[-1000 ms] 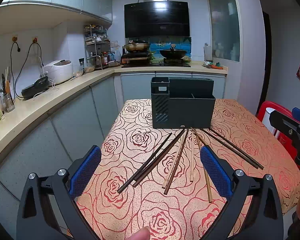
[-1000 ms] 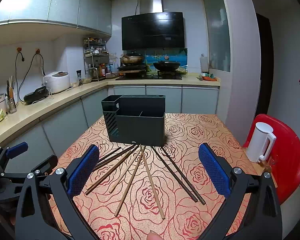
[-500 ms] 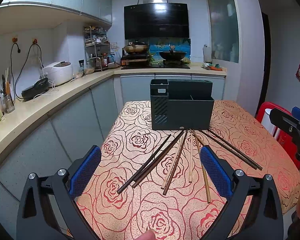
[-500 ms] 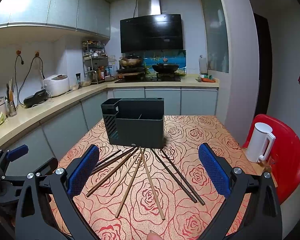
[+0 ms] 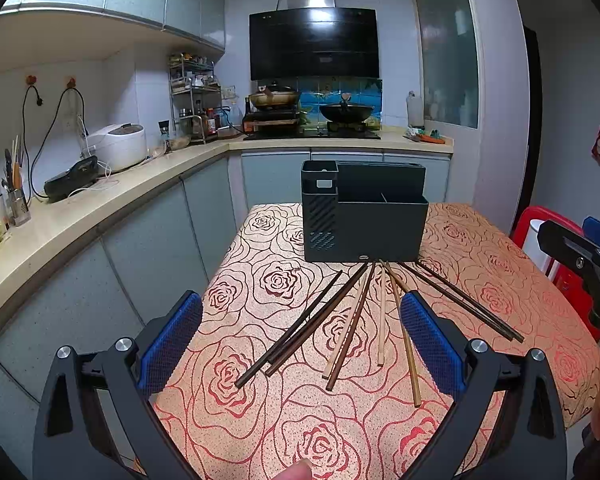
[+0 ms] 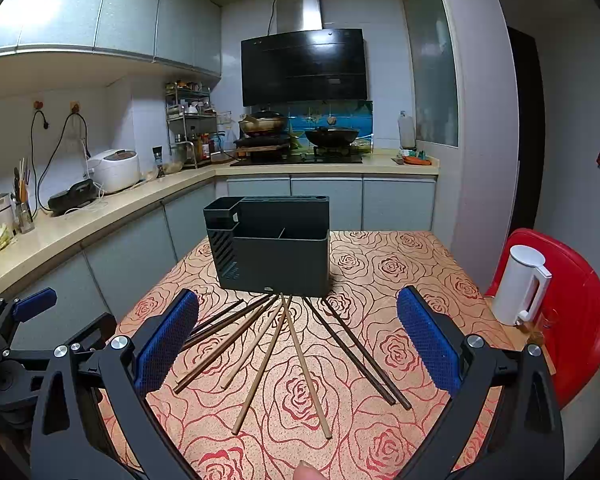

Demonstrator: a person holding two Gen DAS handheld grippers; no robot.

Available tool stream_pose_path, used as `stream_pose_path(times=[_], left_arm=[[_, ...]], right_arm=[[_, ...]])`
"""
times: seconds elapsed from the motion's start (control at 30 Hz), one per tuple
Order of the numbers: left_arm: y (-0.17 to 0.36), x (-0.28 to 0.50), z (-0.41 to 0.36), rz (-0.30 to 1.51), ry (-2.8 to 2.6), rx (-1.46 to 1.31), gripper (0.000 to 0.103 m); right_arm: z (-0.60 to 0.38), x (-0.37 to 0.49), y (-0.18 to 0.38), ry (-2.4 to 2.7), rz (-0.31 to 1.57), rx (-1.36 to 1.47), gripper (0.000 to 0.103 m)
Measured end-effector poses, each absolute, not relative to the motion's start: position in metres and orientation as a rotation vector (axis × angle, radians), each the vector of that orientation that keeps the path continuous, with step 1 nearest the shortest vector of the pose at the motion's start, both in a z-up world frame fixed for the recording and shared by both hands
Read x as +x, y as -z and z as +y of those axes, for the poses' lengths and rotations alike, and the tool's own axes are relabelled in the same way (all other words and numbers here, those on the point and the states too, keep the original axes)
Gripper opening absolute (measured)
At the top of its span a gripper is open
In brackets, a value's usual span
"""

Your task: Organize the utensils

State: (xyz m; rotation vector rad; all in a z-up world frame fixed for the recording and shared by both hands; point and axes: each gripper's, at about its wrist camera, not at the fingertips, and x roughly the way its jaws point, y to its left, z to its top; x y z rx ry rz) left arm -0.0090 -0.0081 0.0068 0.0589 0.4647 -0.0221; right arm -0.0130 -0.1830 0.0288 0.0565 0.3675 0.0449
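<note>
A dark utensil holder (image 5: 364, 220) (image 6: 274, 248) with several compartments stands upright on the rose-patterned table (image 5: 260, 420) (image 6: 400, 256). Several chopsticks (image 5: 352, 324) (image 6: 260, 360), dark and light wood, fan out flat on the cloth in front of it. My left gripper (image 5: 300, 344) hovers wide open above the near ends of the left sticks, nothing between its blue pads (image 5: 168, 344). My right gripper (image 6: 296, 344) is likewise open and empty above the fan. The right gripper's body (image 5: 580, 256) shows at the left wrist view's right edge.
A white kettle (image 6: 516, 284) sits on a red chair (image 6: 572, 320) just right of the table. Kitchen counter (image 5: 60, 232) with a rice cooker (image 5: 118, 146) runs along the left; stove and pans stand at the back. A fingertip (image 5: 296, 472) shows at the bottom edge.
Both cameras have drifted slightly; the holder and chopsticks appear a touch higher and nearer in the views. Nothing on the table has moved, and both grippers stay open.
</note>
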Motion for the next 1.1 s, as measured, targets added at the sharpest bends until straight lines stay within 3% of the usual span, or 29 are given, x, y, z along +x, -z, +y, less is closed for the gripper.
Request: stream_pose_path(times=[1.1], left_arm=[[-0.0035, -0.0081, -0.006, 0.469, 0.026, 0.057, 0.096]], right_arm=[[-0.1817, -0.0155, -0.0226, -0.05, 0.368, 0.041, 0.096]])
